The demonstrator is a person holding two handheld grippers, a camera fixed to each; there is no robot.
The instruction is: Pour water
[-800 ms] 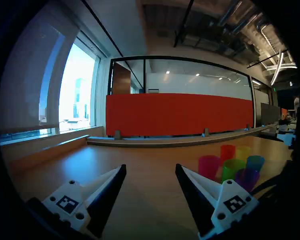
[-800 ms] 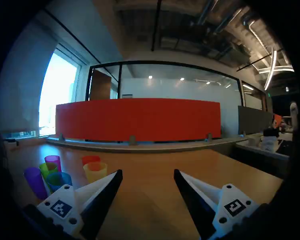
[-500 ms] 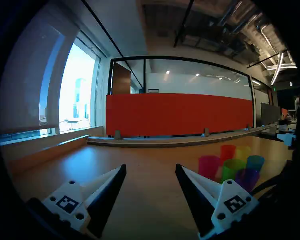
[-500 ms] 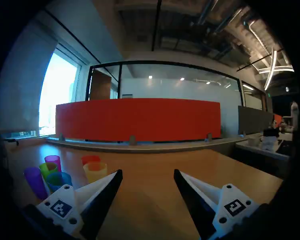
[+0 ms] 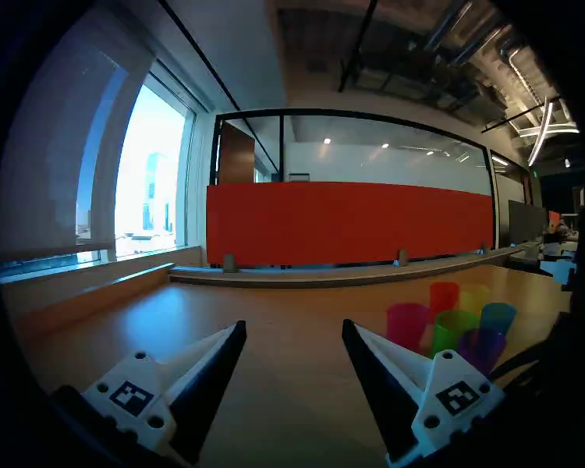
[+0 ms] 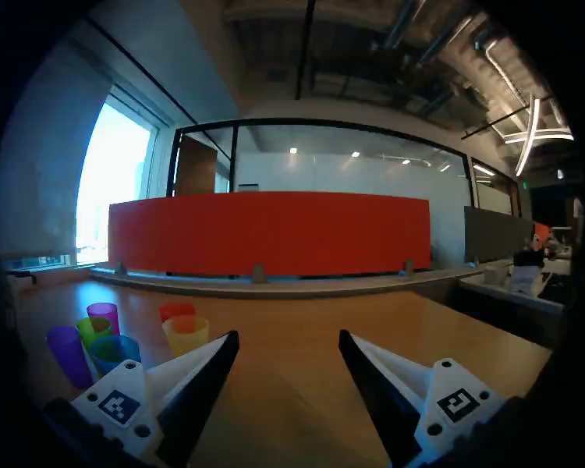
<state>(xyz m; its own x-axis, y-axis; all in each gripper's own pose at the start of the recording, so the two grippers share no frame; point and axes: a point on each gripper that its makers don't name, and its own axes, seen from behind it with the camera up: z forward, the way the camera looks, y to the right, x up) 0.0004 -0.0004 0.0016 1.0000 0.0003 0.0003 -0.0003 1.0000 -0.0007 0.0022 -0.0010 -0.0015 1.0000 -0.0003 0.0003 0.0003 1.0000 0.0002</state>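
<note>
A cluster of several translucent plastic cups stands on the wooden table [image 5: 292, 320]. In the left gripper view a pink cup [image 5: 407, 325], a red cup [image 5: 443, 297], a yellow cup [image 5: 473, 298], a green cup [image 5: 453, 327], a blue cup [image 5: 497, 317] and a purple cup [image 5: 481, 348] sit to the right of my left gripper [image 5: 292, 331], which is open and holds nothing. In the right gripper view the same cluster, with the purple cup [image 6: 68, 355] and yellow cup [image 6: 186, 335], lies left of my open right gripper [image 6: 287, 339].
A long red partition [image 5: 347, 222] with a low ledge runs along the table's far edge. A bright window [image 5: 148, 195] and a sill stand on the left. Desks with objects [image 6: 522, 277] lie at the far right. Bare tabletop [image 6: 308, 327] stretches ahead of both grippers.
</note>
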